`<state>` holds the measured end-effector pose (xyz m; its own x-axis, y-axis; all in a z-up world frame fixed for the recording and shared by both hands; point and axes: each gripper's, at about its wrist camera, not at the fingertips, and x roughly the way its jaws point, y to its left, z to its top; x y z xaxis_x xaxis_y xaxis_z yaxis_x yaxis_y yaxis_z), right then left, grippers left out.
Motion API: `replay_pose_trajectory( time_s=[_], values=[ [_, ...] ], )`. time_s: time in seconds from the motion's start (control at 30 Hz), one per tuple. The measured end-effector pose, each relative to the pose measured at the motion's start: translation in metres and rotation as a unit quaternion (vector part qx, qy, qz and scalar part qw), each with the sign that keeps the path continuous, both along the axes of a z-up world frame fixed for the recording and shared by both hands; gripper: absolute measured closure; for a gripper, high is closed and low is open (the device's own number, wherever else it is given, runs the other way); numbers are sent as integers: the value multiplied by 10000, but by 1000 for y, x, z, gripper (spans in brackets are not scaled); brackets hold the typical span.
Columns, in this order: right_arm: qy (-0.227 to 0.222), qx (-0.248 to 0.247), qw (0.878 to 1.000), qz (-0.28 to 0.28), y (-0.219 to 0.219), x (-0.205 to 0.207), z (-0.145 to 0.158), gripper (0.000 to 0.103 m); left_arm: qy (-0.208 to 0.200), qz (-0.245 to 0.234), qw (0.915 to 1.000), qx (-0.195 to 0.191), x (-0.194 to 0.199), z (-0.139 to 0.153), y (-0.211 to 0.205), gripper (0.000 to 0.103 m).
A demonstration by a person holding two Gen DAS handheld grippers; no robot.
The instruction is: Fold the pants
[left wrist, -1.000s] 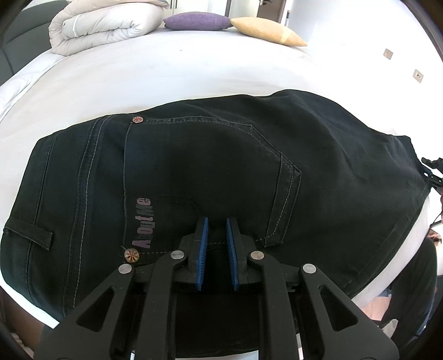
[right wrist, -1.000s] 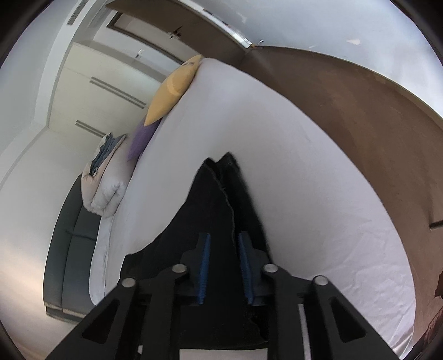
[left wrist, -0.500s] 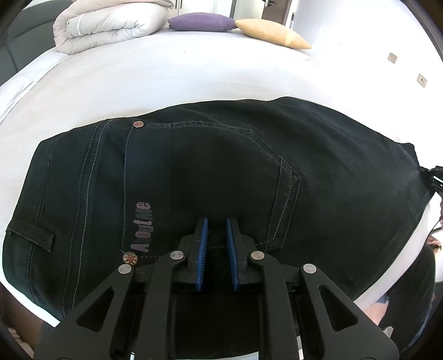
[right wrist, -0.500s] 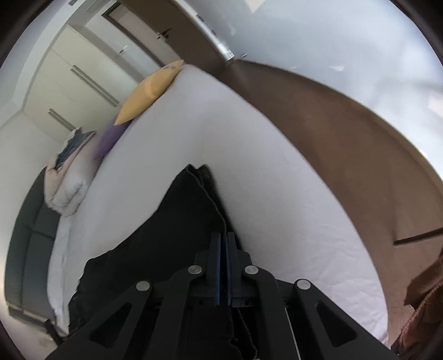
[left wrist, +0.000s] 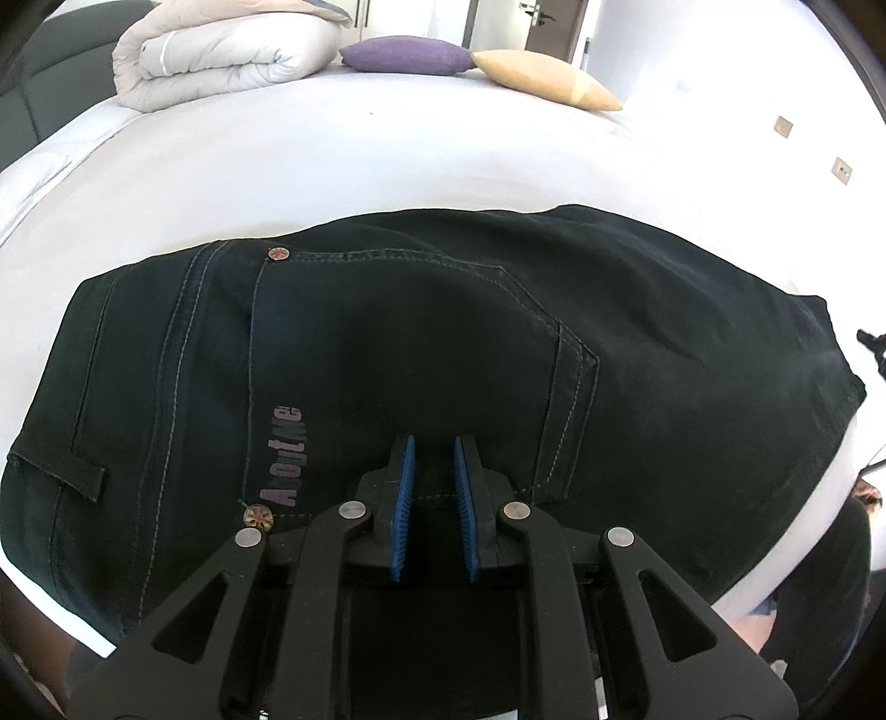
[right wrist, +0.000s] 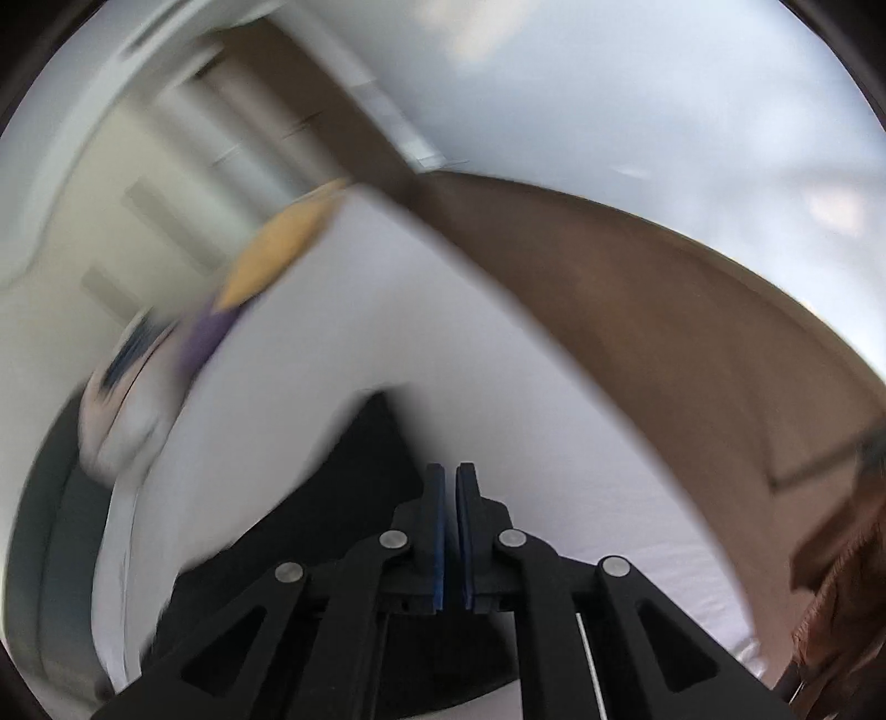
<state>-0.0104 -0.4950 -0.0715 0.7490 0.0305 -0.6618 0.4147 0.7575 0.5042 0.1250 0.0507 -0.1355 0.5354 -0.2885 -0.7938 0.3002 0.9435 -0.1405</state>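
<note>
black jeans lying flat on the white bed

a rolled pale duvet, a purple cushion and a yellow cushion are sitting at the far end of the white bed, well apart from the black denim pants, with nothing lying between them. the pants are spreading across the near part of the bed, back pocket up. the left gripper is hovering over the pocket's lower edge, its blue-padded jaws standing narrowly apart with only a small gap, and whether they are pinching any fabric cannot be told. the right gripper is showing its jaws almost together and just opening, nothing visible between them, the pants' end lying below and to its left. the right view, blurred, alone is showing the brown floor beside the bed.
</note>
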Motion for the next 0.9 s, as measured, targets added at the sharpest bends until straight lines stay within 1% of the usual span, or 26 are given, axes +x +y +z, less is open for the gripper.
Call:
replay_pose_trajectory(
  time_s=[0.03,0.1,0.17,0.23,0.27,0.3,0.33,0.43,0.47,0.5,0.53,0.57,0.6,0.63,0.67,0.7,0.73,0.77,0.8,0.83,0.87,0.9],
  values=[
    [7,25,9985,551,26,17,4,95,-17,15,10000,15,0,0,-1,88],
    [326,-27,9886,1470,79,54,2,95,-19,40,10000,22,0,0,-3,87],
    [783,196,9754,2053,120,90,-17,95,2,24,10000,5,-1,1,-4,87],
    [1270,187,9668,2212,137,113,-39,95,46,-16,10000,-66,0,1,-1,87],
    [1506,228,9646,2154,137,124,-52,95,56,-32,9999,-122,1,1,1,87],
    [1693,351,9656,1941,127,133,-68,103,57,-39,9998,-171,3,0,3,87],
    [1699,384,9680,1805,117,134,-74,103,48,-44,9997,-240,3,0,6,87],
    [1380,625,9778,1445,84,143,-81,103,16,-17,9992,-390,6,-2,15,87],
    [1234,480,9832,1254,75,145,-76,103,1,-9,9992,-410,7,-2,16,87],
    [1128,41,9881,1041,69,146,-69,103,-19,3,9991,-435,8,-2,18,87],
    [1133,-353,9894,832,62,145,-64,103,-29,11,9990,-454,9,-2,19,87],
    [1216,-694,9891,463,52,144,-60,103,-44,16,9989,-473,4,-3,20,87],
    [1213,-717,9900,71,38,139,-58,103,-52,21,9987,-498,3,-3,22,87],
    [1121,-528,9919,-271,25,129,-54,103,-52,24,9987,-515,2,-3,23,87],
    [1014,-401,9929,-470,21,117,-46,102,-41,28,9987,-516,0,-2,25,87],
    [840,-409,9945,-481,25,107,-36,98,-42,33,9987,-514,-6,-2,28,87],
    [626,-443,9964,-362,36,97,-24,98,-47,61,9987,-509,-7,-1,30,87],
    [399,-338,9985,-132,52,86,-15,98,-45,87,9987,-502,-6,2,30,87],
    [166,-89,9996,221,73,75,-9,97,-48,114,9988,-481,-7,5,28,87],
    [45,166,9981,584,95,67,-9,96,-59,108,9988,-481,-8,7,26,87],
    [15,404,9946,955,118,61,-13,92,-66,48,9987,-504,-8,10,21,87],
    [42,654,9883,1379,144,55,-21,91,-71,-42,9988,-484,-10,11,16,87]
  ],
)
